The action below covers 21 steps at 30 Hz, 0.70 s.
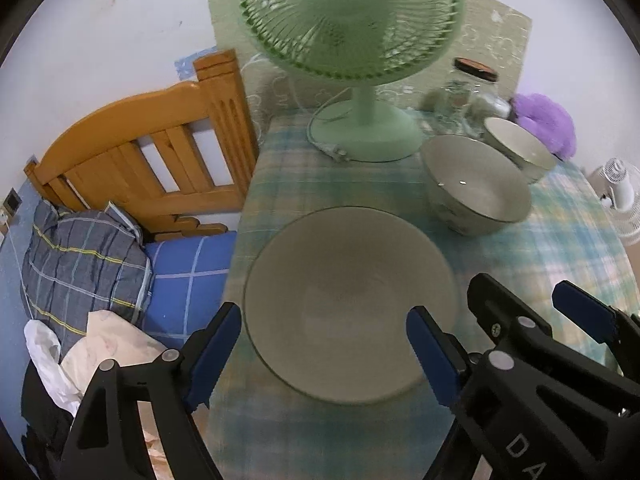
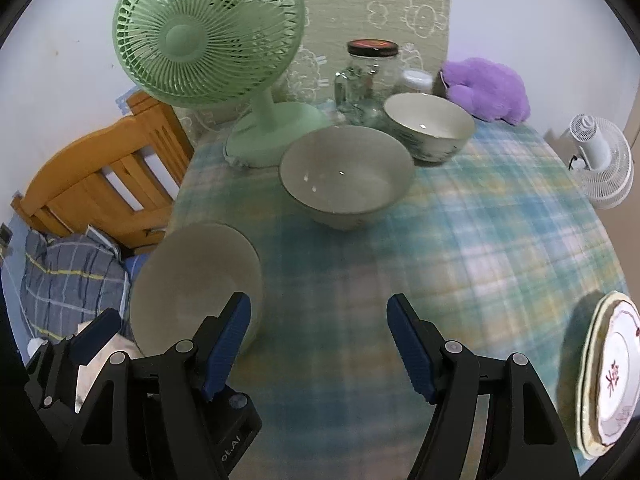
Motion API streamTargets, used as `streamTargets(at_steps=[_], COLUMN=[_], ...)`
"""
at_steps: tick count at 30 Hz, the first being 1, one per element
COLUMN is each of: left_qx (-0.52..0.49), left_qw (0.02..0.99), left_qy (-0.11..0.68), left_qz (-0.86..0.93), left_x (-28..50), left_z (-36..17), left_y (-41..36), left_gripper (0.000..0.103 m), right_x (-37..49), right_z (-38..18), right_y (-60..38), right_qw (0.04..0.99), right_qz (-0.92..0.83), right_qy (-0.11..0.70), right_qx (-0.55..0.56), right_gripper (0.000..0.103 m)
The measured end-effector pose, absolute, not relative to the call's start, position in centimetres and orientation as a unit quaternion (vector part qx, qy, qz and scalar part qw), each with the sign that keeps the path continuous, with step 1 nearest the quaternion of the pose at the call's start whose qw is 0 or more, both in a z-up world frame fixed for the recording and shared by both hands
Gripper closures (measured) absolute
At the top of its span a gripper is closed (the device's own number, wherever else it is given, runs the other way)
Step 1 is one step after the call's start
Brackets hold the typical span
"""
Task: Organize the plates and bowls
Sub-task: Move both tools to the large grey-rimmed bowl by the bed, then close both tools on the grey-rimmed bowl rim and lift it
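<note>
While both claws (image 1: 324, 344) (image 2: 318, 344) gape empty, "DA" (image 1: 524, 456) marks the right one.

Plate (image 1: 348, 304) nearest, two bowls (image 2: 346, 174) behind, fan (image 2: 208, 32) left of them

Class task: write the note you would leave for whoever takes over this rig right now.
Left tongs: open, above the plain plate, not gripping it.
Right tongs: open, empty, over bare tablecloth.
Near bowl and far bowl stand apart by the green fan.
Stacked plates lie at the right edge.
Done: those plates stacked.
Left: add the plain plate to that stack, nest the bowls.
</note>
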<state>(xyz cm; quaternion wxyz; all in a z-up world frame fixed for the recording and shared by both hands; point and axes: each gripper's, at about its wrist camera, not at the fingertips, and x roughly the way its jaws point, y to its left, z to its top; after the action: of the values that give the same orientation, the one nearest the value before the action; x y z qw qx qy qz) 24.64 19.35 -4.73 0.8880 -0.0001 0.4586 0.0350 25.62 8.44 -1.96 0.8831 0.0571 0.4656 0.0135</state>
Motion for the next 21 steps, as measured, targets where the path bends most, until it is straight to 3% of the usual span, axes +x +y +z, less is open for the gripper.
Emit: streamTargets(at_steps=[2, 8, 12, 16, 21], left_qx=[-0.002, -0.011, -0.001, -0.014, -0.018], left_qw=[0.886, 0.87, 0.867, 0.86, 0.858], left_qy=[0.462, 0.492, 0.497, 0.509, 0.513], left_qz=[0.037, 0.033, 0.034, 0.027, 0.023], left_x=[25.4, 27.1, 27.5, 27.8, 27.8], left_z=[-5.3, -7.3, -8.0, -8.5, -8.8], left_y=[19.9, 20.9, 21.2, 22.0, 22.3], left_gripper=[0.024, 0.043, 0.055, 0.07, 0.074], right_x=[26.4, 28.2, 28.9, 29.1, 29.2], right_z=[-2.4, -4.7, -5.9, -6.3, -6.5], right_y=[9.0, 10.2, 10.5, 11.3, 11.8], right_qw=[0.882, 0.869, 0.858, 0.854, 0.855], right_qz=[0.01, 0.02, 0.03, 0.038, 0.038], right_qy=[0.469, 0.49, 0.507, 0.514, 0.513], right_qx=[0.057, 0.068, 0.078, 0.077, 0.069], right_gripper=[0.03, 0.047, 0.072, 0.086, 0.089])
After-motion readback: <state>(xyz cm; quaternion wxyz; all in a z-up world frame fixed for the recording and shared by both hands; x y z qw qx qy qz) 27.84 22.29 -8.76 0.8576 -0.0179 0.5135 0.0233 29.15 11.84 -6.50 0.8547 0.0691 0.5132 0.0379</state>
